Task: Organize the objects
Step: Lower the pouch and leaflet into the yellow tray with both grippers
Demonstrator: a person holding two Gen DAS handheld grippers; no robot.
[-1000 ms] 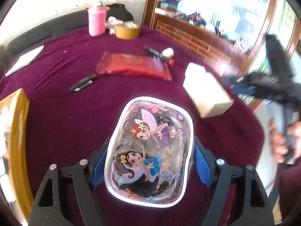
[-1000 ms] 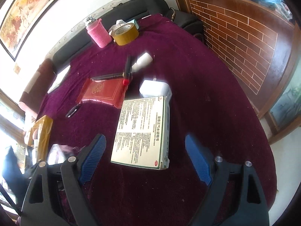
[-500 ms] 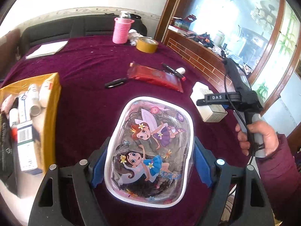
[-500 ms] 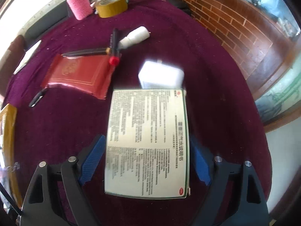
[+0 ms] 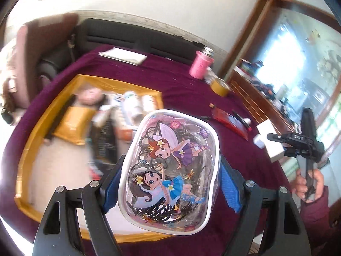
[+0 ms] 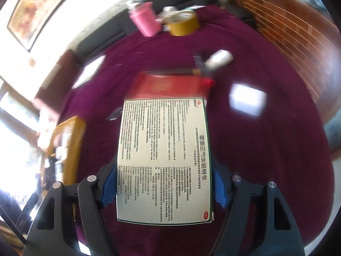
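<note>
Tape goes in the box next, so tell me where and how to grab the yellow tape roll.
Grip the yellow tape roll across its outer wall, coming from above with the hand-held gripper's fingers straddling it. It lies flat on the purple cloth with its hole facing up, so the round sides are exposed. Approach from the near side: the pink-sleeved bottle stands close behind it and could get knocked.

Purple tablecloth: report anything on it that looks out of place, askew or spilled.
Nothing looks spilled or damaged. Loose items still lie scattered on the purple tablecloth outside the yellow tray: a red packet, a white block, a white bottle and a tape roll.
</note>
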